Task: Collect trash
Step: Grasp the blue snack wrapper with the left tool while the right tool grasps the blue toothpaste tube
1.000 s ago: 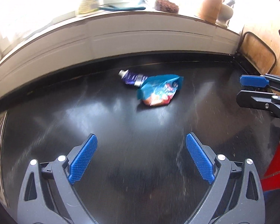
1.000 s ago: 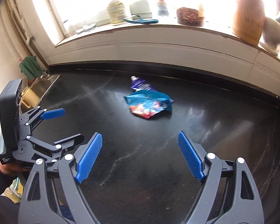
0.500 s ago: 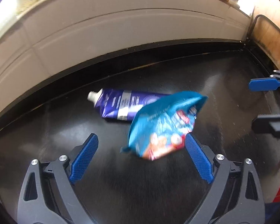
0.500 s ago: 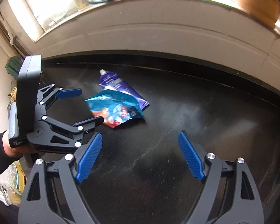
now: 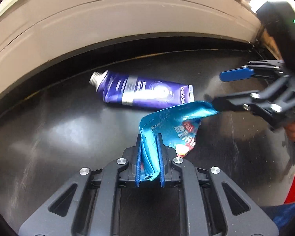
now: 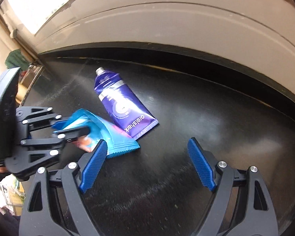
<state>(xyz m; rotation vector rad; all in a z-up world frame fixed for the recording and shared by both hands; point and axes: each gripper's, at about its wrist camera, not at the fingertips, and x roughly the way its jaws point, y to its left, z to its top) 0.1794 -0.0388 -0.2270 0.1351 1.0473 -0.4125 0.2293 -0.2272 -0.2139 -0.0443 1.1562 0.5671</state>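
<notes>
Crumpled blue snack wrapper [image 5: 173, 127] beside flattened purple toothpaste tube [image 5: 143, 93].

Left gripper [image 5: 149, 137] pinches blue wrapper [image 5: 173, 122] (purple tube [image 5: 143, 92] beyond)

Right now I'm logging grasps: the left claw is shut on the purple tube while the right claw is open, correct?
Not quite. The left claw is shut on the blue snack wrapper, as the left wrist view shows. The purple tube lies free on the black counter. The right claw is open.

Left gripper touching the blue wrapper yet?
Touching. Left wrist view shows the left gripper shut on a fold of the blue wrapper, both pads pressing it.
</notes>
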